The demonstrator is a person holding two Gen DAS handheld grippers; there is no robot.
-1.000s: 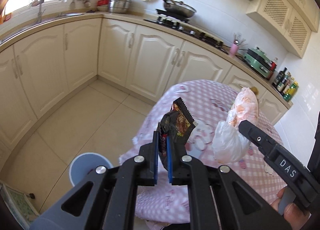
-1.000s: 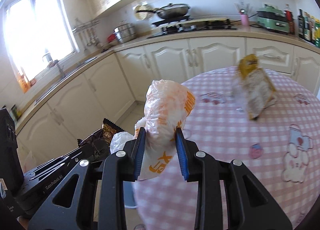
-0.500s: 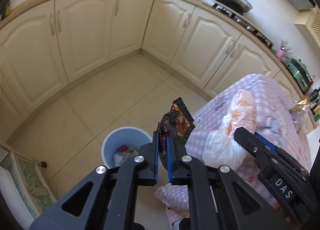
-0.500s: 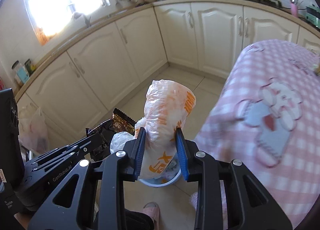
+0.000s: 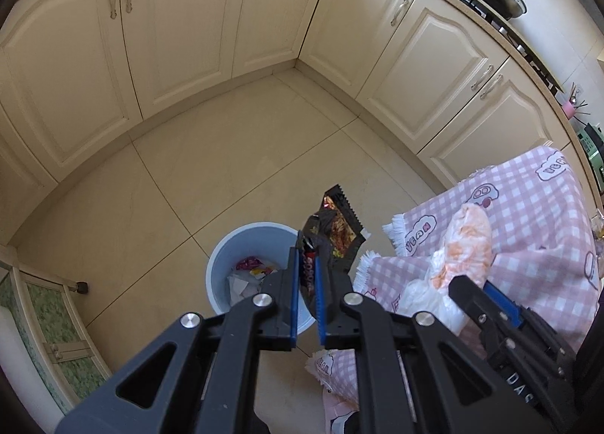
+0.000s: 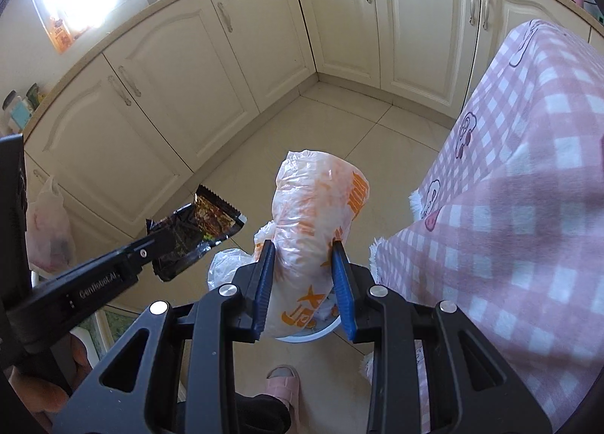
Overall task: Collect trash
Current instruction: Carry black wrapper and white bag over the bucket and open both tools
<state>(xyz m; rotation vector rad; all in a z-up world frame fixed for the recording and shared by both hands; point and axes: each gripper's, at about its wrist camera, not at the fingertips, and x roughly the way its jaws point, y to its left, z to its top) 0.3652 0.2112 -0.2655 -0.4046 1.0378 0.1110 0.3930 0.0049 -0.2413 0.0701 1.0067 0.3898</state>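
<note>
My left gripper (image 5: 306, 256) is shut on a dark crumpled snack wrapper (image 5: 339, 230), which hangs over the right rim of a light blue bin (image 5: 226, 256) on the floor. The bin holds several scraps of paper and wrappers. My right gripper (image 6: 304, 245) is shut on a puffy white and orange plastic bag (image 6: 317, 200), held just above the bin's rim (image 6: 321, 332). In the right wrist view the left gripper (image 6: 151, 245) and the wrapper (image 6: 204, 222) sit to the left of the bag. The bag (image 5: 464, 241) also shows at the right of the left wrist view.
A table under a pink checked cloth (image 6: 509, 170) stands right beside the bin. Cream cabinets (image 5: 188, 37) line the far walls around a beige tiled floor (image 5: 226, 154). A person's foot in a pink slipper (image 6: 281, 381) is near the bin. A white bag (image 6: 49, 230) hangs at the left.
Both grippers swung away from the tabletop and sank toward the floor, carrying the wrapper and the bag. The bin has come close beneath them.
</note>
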